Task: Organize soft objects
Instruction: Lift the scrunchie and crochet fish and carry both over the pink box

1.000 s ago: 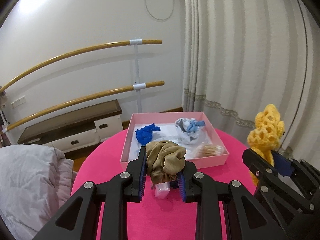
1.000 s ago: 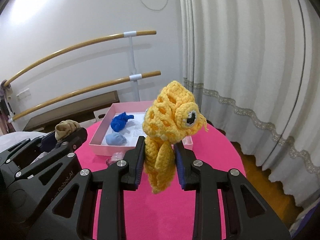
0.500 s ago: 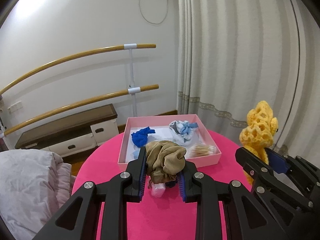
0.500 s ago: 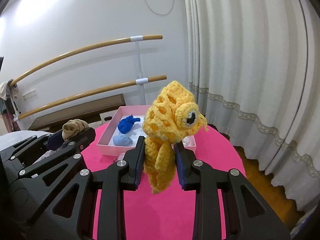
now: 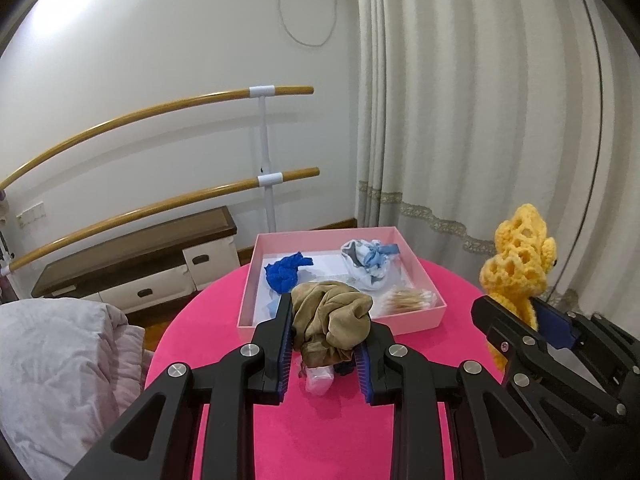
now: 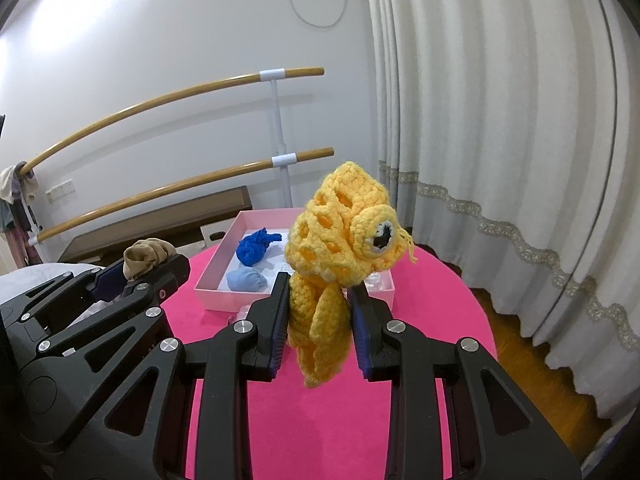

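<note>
Tan cloth bundle (image 5: 330,320) is clamped between the left gripper (image 5: 323,344) fingers, held above the pink table (image 5: 332,432), just short of the pink box (image 5: 340,322). Yellow crochet fish (image 6: 340,248) is clamped in the right gripper (image 6: 318,330), near the box's right side.

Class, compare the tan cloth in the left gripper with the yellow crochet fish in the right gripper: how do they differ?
The tan cloth is a smooth, shapeless crumpled wad; the crochet fish is knobbly openwork yarn with an eye. The cloth is dull brown, the fish bright yellow. Both are soft, clamped in a gripper above the pink table.
</note>
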`<control>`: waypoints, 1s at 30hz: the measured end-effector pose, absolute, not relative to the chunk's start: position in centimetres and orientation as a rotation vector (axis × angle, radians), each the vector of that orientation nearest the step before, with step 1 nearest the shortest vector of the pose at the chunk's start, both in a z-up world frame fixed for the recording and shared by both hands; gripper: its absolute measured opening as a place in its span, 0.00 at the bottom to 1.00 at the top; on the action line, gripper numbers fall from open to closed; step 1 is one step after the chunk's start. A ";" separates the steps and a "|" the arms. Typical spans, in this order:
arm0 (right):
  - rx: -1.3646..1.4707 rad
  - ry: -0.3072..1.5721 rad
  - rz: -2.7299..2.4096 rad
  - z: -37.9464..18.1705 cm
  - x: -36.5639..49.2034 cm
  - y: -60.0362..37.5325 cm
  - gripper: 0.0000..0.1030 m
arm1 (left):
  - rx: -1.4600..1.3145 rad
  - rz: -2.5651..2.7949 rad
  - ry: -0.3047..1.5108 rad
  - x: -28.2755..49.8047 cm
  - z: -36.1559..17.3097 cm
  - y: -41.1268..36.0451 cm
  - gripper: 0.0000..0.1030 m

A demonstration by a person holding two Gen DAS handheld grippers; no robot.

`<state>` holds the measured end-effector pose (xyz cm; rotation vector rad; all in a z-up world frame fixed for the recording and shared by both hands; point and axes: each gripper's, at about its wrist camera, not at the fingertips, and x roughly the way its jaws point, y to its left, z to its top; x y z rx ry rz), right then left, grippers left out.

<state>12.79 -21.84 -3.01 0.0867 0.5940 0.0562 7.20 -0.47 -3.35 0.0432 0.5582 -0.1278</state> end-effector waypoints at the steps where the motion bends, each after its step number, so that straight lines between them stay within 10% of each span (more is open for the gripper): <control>1: 0.086 0.597 0.057 -3.1 12.9 -21.8 0.25 | 0.043 -0.127 0.561 7.4 -3.5 -0.6 0.23; 30: 0.060 0.670 0.026 -3.9 24.0 -20.3 0.25 | 0.041 -0.049 0.651 24.9 -3.7 -0.8 0.23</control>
